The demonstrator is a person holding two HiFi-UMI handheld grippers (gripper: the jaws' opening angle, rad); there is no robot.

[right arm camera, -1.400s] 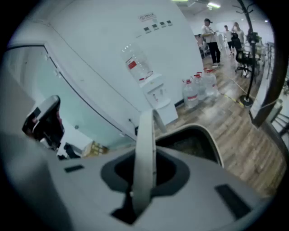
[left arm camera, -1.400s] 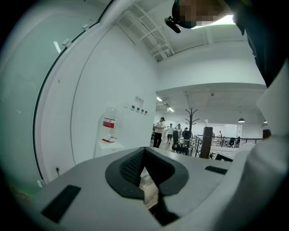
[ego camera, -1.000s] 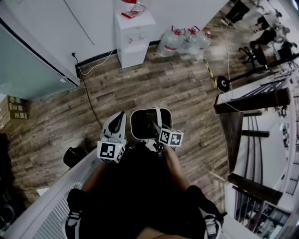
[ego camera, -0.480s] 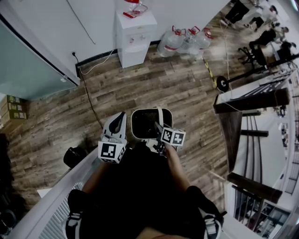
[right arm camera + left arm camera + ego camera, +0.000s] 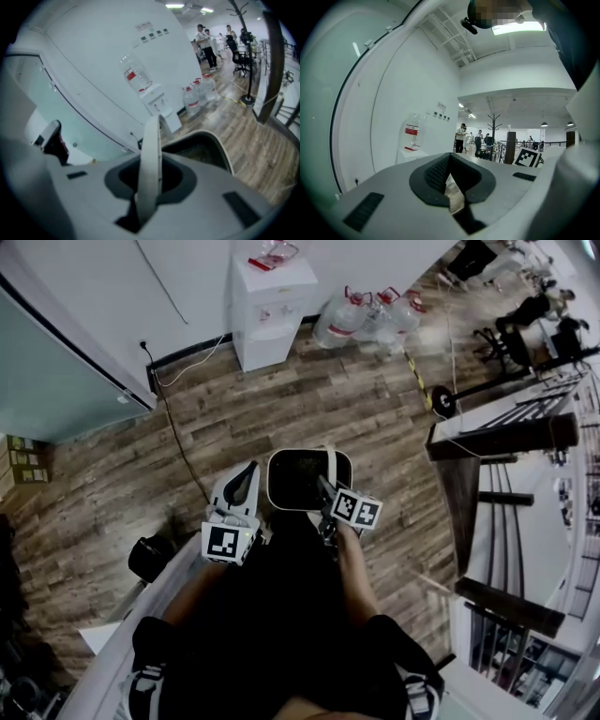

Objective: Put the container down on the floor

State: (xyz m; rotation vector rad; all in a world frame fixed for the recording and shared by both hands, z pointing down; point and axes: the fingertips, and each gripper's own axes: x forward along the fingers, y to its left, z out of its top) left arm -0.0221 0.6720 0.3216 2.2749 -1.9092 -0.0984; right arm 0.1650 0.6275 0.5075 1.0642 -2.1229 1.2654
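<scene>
Container (image 5: 302,479): held off the wooden floor (image 5: 375,418) at 12 o'clock of the body, handle (image 5: 152,140) clamped in right gripper (image 5: 150,183). Left gripper (image 5: 449,176) at its 9 o'clock, closed, empty. Seemingly carrying step; next calls for lowering straight, then unclamping.

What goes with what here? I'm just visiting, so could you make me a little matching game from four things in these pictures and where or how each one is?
Things:
1. container
2. left gripper
3. water dispenser
4. spare water bottles

States:
A. clustered on the floor beside the dispenser
B. stands against the white wall, a bottle on top
C. held by its handle in the right gripper's jaws
D. holds nothing

Pairs: 1-C, 2-D, 3-B, 4-A
</scene>
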